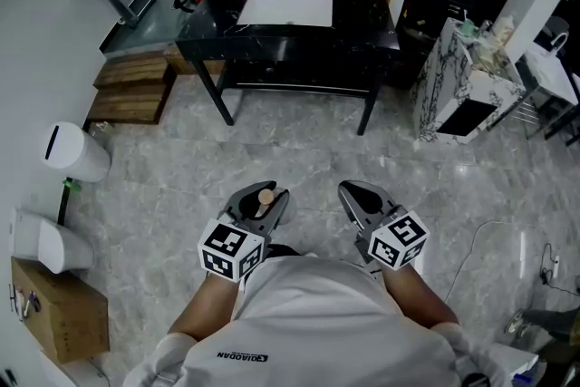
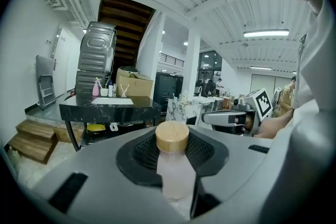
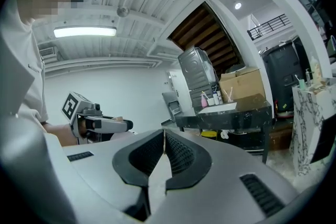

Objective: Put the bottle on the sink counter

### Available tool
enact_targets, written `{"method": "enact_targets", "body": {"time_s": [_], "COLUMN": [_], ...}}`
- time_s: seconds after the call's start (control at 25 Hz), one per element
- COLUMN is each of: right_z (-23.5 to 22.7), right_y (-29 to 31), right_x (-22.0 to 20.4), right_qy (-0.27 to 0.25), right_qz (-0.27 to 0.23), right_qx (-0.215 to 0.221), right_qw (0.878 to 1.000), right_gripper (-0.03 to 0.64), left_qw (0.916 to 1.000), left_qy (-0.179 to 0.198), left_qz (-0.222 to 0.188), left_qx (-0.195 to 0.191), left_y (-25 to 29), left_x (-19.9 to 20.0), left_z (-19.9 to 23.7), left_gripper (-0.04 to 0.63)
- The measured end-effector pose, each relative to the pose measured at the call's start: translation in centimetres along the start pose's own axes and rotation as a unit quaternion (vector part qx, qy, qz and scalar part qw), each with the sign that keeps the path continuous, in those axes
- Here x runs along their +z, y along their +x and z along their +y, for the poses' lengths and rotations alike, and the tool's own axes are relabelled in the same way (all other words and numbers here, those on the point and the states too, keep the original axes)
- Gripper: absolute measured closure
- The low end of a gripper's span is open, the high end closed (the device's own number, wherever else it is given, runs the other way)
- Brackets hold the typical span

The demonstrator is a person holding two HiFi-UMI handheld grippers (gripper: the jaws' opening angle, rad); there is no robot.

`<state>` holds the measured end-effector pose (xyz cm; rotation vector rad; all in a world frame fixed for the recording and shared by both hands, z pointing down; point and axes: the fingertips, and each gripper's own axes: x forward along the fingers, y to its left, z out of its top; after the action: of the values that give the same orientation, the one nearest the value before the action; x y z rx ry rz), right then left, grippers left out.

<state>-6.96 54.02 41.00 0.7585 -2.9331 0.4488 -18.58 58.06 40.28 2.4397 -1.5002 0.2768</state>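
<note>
Left gripper [image 1: 263, 195] pinches the bottle [image 2: 172, 137] – pickup done; right gripper [image 1: 358, 195] has its jaws pressed together, empty. The counter [image 1: 362, 18] stands well apart – carrying and placing are left.

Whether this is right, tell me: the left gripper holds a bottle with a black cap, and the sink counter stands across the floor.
The cap is light wood, not black, per the left gripper view. The left gripper holds that bottle; the sink counter stands across the floor.
</note>
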Motion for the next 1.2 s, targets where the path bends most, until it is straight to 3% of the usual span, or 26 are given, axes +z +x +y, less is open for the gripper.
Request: {"method": "enact_targets", "body": {"time_s": [0.68,1.2], "right_z": [-4.3,-12.7], "right_y": [1.4,7.6], "right_x": [0.1,2.6], "right_qy": [0.017,0.032], "right_qz": [-0.003,0.007], "right_qx": [-0.028,-0.073], "right_qw": [0.999,0.997], "right_gripper": [0.575,0.575], "left_qw": [0.9993,0.9972], "left_qy": [0.014,0.015], "left_qz": [0.017,0.023], "left_qx": [-0.029,-0.070], "left_y": [4.5,13.9], "left_x": [0.9,3.8], "left_z": [1.8,8.3], "left_gripper": [0.474,0.474]}}
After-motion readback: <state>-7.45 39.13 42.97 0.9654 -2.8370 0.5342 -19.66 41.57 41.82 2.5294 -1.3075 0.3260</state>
